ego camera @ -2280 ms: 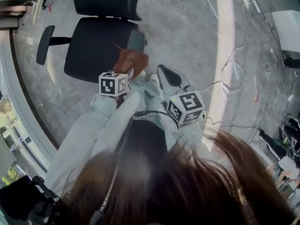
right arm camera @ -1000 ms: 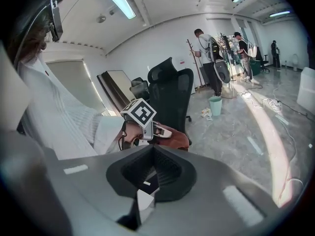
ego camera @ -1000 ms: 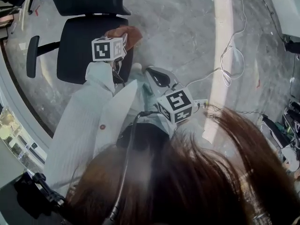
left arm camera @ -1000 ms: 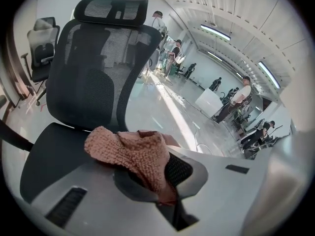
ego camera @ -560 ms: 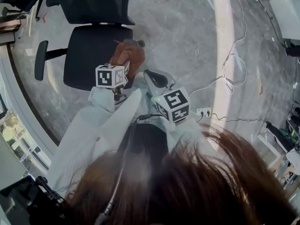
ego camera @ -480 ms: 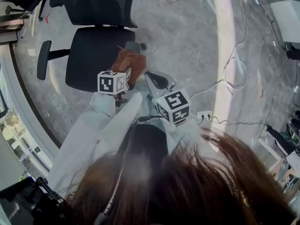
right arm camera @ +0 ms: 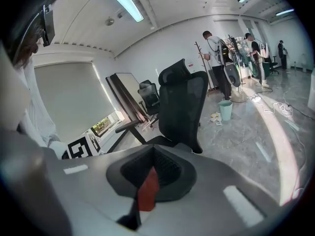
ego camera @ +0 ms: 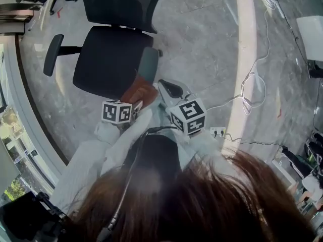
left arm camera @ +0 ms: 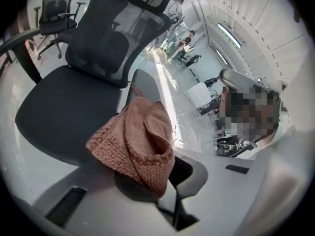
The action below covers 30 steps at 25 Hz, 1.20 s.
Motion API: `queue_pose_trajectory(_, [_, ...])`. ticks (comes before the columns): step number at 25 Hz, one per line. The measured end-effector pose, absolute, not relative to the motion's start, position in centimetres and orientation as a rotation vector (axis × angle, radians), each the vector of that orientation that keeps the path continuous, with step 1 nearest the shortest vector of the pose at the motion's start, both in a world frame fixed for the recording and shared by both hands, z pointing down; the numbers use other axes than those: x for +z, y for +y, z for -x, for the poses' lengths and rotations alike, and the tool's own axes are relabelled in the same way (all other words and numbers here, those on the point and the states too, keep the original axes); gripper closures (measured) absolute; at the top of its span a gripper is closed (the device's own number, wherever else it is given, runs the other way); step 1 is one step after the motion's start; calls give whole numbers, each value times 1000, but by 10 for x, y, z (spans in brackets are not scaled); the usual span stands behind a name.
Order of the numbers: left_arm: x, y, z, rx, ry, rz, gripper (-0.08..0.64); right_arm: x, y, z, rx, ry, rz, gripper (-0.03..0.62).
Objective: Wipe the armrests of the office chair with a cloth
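Left gripper view: the left claw [left arm camera: 145,183] pinches a brown knitted cloth [left arm camera: 135,149] at the near end of the grey armrest [left arm camera: 145,85] of the office chair [left arm camera: 59,107]. The right claw [right arm camera: 146,183] is pressed together, holding nothing.

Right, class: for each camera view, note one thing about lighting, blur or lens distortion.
Head view: a sunlit band on the floor is blown out, and the hair up close is soft. Left gripper view: fisheye bends the office chair; the cloth is sharp. Right gripper view: ceiling light glares, corners go dark.
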<state>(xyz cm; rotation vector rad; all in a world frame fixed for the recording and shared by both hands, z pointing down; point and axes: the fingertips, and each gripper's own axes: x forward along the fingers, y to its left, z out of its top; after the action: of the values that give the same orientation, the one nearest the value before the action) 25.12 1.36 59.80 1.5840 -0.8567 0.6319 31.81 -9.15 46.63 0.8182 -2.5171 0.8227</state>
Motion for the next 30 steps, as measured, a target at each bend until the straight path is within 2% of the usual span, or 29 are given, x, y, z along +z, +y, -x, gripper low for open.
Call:
queue_pose_trajectory(8, [578, -18, -236, 590, -931, -1727, 529, 470, -87, -314, 840, -2486, -819, 591])
queue_pose_trajectory(21, [612, -205, -251, 643, -1112, -1883, 529, 498, -89, -348, 890, -2411, -907, 591])
queue_pose_trajectory(30, [620, -163, -244, 719, -1068, -1828, 529, 496, -90, -348, 899, -2408, -937, 591])
